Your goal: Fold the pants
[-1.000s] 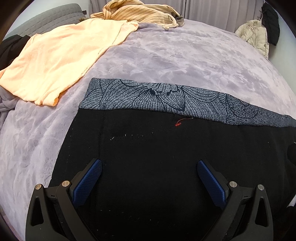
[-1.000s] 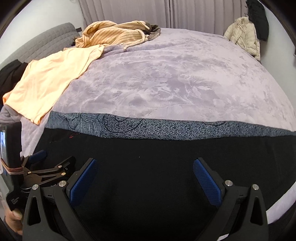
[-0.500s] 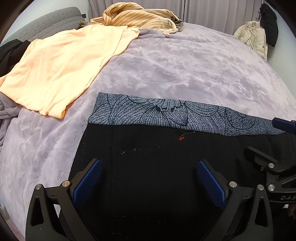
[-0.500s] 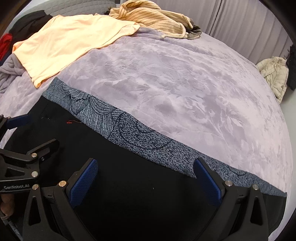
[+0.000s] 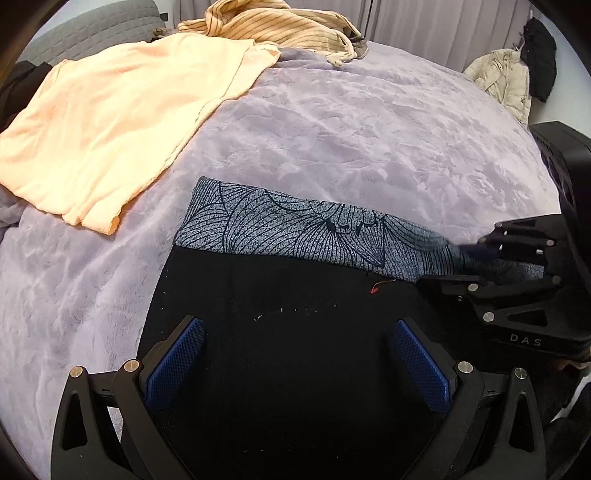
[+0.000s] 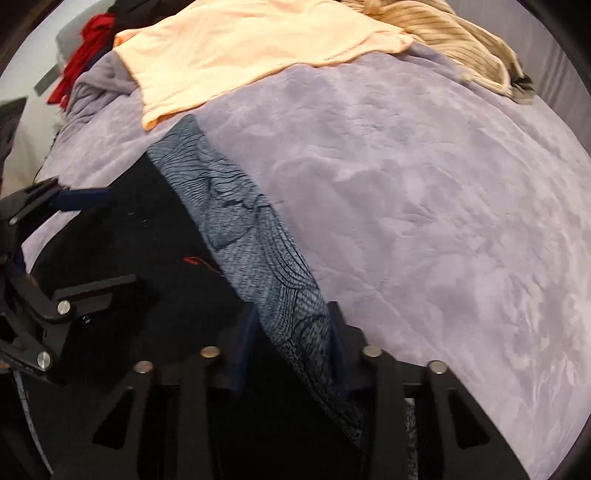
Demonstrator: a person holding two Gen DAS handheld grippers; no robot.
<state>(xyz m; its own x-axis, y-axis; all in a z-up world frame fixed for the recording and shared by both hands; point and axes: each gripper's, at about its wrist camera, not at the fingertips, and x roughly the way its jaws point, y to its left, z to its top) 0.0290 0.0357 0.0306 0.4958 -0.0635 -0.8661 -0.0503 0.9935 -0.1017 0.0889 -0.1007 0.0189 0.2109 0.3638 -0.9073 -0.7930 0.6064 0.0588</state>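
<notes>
Far left: peach top [image 5: 110, 122] spread flat on the lilac blanket [image 5: 369, 140], striped beige garment [image 5: 280, 26] heaped behind it. Neither touches the work.

Centre: pants [image 5: 295, 362] lie on the blanket, black fabric toward me, grey flower-print waistband [image 5: 295, 229] along the far edge. My left gripper [image 5: 295, 363] hovers over the black cloth, jaws wide apart, nothing between them. Same stance as a second ago.

Right: the change is here. My right gripper [image 6: 291, 354], open over the black cloth half a second back, has swung in and its jaws have now closed on the waistband; print cloth is bunched between them. Frame blurred, so it is moving.

Judgement: one end of the band is secured; my left jaws need the other corner before the fold can be carried over.

Writing: "DAS" in white on the right gripper's body, seen from the left wrist view. No garment labels legible. A red thread [image 5: 378, 286] sits just below the band.
</notes>
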